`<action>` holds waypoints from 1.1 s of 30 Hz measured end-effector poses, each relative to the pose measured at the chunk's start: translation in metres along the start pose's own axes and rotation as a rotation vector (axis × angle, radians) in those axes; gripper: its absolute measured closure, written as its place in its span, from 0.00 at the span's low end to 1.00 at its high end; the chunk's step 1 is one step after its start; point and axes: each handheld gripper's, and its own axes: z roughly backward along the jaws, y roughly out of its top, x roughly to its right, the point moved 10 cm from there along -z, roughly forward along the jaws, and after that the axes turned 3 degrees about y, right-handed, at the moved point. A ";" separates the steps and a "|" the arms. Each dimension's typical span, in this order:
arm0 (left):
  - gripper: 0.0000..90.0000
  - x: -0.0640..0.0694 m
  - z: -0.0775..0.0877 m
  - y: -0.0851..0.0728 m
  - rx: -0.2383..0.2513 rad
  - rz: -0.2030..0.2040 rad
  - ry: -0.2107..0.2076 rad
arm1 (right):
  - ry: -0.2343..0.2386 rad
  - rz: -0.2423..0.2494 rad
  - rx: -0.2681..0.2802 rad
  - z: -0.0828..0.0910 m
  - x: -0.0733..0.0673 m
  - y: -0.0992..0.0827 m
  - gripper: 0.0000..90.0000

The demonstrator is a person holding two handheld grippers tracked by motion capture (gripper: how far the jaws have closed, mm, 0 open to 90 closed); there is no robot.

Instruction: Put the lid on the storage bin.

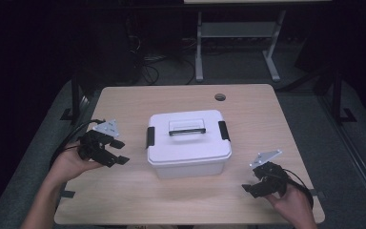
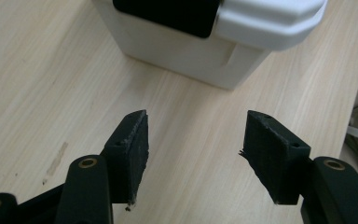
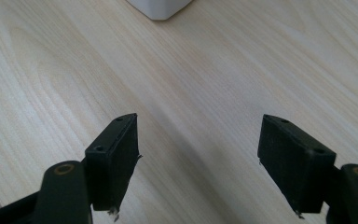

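A white plastic box (image 1: 188, 143) with a lid, a black carry handle (image 1: 187, 130) and black side latches (image 1: 150, 136) stands in the middle of the wooden table (image 1: 248, 112). My left gripper (image 1: 120, 151) is held a little to the left of the box, open, with nothing between its jaws. In the left gripper view the box (image 2: 214, 42) and its black latch (image 2: 168, 14) lie just ahead of the gripper (image 2: 193, 149). My right gripper (image 1: 249, 182) is near the table's front right, open and empty. In the right gripper view a corner of the box (image 3: 161, 8) lies beyond the gripper (image 3: 198, 161).
A round cable hole (image 1: 220, 97) sits in the table's far right part. Beyond the table stand a metal frame (image 1: 238, 43) and loose cables (image 1: 147, 67) on a dark floor. Bare wood lies between each gripper and the box.
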 end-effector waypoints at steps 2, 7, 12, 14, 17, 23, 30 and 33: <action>0.43 0.000 -0.002 -0.005 0.001 0.005 0.001 | 0.000 -0.002 0.002 0.000 0.000 0.000 0.31; 0.42 -0.001 -0.008 -0.015 -0.001 0.019 0.006 | 0.003 -0.001 -0.004 -0.002 0.000 -0.001 0.31; 0.42 -0.001 -0.010 -0.021 0.008 0.033 0.011 | 0.003 0.003 -0.006 -0.002 0.000 -0.001 0.31; 0.41 -0.002 -0.010 -0.024 0.008 0.030 0.020 | 0.002 -0.001 -0.006 -0.002 0.000 -0.001 0.31; 0.41 -0.002 -0.011 -0.029 0.007 0.040 0.024 | 0.002 -0.005 -0.006 -0.002 0.001 -0.002 0.31; 0.41 -0.001 -0.016 -0.041 -0.006 0.047 0.031 | -0.001 -0.003 -0.008 -0.002 0.001 -0.003 0.31; 0.40 0.000 -0.019 -0.054 -0.015 0.058 0.039 | -0.002 0.002 -0.010 -0.003 0.000 -0.003 0.31; 0.40 0.002 -0.018 -0.057 -0.012 0.067 0.042 | -0.002 0.002 -0.010 -0.002 0.000 -0.003 0.31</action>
